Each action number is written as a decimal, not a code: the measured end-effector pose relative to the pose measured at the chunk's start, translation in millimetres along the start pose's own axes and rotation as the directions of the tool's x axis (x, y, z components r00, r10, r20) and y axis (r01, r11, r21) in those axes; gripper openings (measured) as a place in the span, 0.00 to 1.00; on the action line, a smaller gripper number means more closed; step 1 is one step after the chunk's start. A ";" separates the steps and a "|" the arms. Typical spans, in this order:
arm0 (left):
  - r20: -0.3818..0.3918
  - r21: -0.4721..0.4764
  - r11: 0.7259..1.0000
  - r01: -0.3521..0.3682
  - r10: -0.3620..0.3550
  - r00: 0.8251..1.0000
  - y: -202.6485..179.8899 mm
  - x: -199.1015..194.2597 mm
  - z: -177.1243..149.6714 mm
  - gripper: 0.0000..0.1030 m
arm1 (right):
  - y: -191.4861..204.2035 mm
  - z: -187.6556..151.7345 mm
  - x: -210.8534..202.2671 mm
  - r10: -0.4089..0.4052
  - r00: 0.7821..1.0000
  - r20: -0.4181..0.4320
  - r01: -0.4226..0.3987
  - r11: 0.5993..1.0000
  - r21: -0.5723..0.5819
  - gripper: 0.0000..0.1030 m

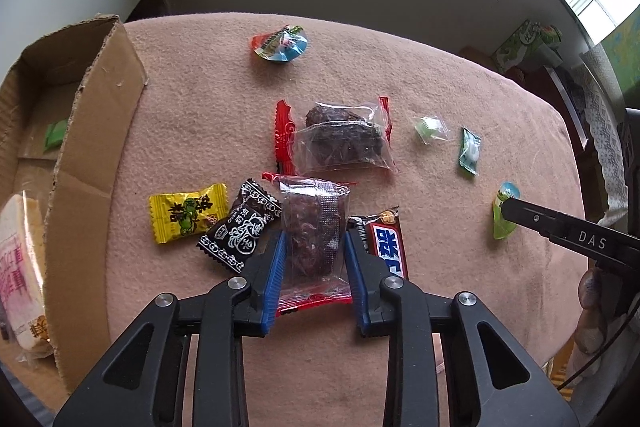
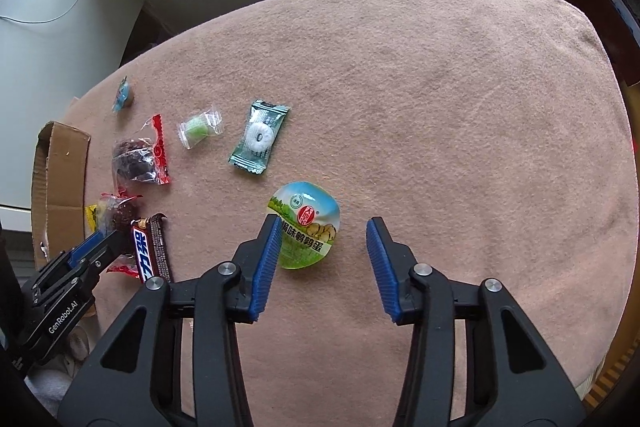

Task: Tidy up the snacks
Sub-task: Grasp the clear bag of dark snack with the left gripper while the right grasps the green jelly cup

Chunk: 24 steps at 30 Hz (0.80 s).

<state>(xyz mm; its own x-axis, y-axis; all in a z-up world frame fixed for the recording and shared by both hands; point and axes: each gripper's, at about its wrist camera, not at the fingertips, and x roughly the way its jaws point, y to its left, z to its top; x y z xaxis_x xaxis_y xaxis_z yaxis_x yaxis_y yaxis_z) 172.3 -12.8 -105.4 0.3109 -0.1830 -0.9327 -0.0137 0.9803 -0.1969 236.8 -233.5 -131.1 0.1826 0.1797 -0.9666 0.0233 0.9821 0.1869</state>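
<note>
- My left gripper (image 1: pixel 314 247) straddles the clear red-edged meat packet (image 1: pixel 314 239) on the pink surface (image 1: pixel 440 267), blue pads beside it; whether they pinch it I cannot tell.
- My right gripper (image 2: pixel 322 239) stands wide apart, its left pad touching the green egg cup (image 2: pixel 306 225).
- The cardboard box (image 1: pixel 92 147) sits far left.

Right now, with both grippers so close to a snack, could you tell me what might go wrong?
1. The left gripper straddles the clear jerky pack, with the black candy and the Snickers bar right beside its fingers; closing could nudge or pinch them.
2. The right gripper is open, with the egg cup against one finger, off-centre; the rounded cup may slip sideways.
</note>
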 end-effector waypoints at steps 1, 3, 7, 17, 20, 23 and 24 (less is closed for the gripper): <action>0.000 0.001 1.000 -0.002 0.002 1.000 -0.4 0.6 0.6 0.27 | 2.4 0.4 0.9 -0.001 1.000 -0.002 0.001 1.000 -0.008 0.43; 0.001 -0.001 1.000 -0.003 0.003 1.000 -0.4 2.2 2.2 0.27 | 8.9 1.6 4.4 -0.001 1.000 -0.010 0.001 1.000 -0.023 0.43; 0.003 -0.004 1.000 0.007 -0.007 1.000 2.8 3.1 1.9 0.27 | 24.0 1.7 13.1 -0.020 0.999 -0.027 0.018 0.998 -0.067 0.29; 0.015 -0.034 0.999 0.031 -0.030 0.999 4.2 -2.2 3.5 0.26 | 36.4 -5.1 10.1 -0.004 0.999 -0.032 0.001 0.996 -0.085 0.24; 0.028 -0.044 0.998 0.044 -0.043 0.999 6.5 -9.4 3.6 0.26 | 30.8 -7.4 4.1 0.009 1.000 -0.027 -0.011 0.996 -0.086 0.24; 0.034 -0.050 0.997 0.055 -0.054 0.998 8.7 -18.0 2.8 0.26 | 29.4 -8.6 -3.0 0.017 1.000 -0.021 -0.018 0.996 -0.089 0.24; 0.039 -0.050 0.997 0.058 -0.056 0.998 9.2 -21.6 2.3 0.26 | 28.7 -8.9 -6.5 0.020 1.000 -0.018 -0.022 0.996 -0.090 0.24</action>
<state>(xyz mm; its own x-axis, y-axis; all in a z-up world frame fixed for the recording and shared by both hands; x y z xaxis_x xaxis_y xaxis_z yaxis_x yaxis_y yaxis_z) 167.7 0.3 -86.4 0.3478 -0.2347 -0.9077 -0.0428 0.9632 -0.2654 227.5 -206.0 -121.0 0.1649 0.2007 -0.9657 -0.0694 0.9790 0.1917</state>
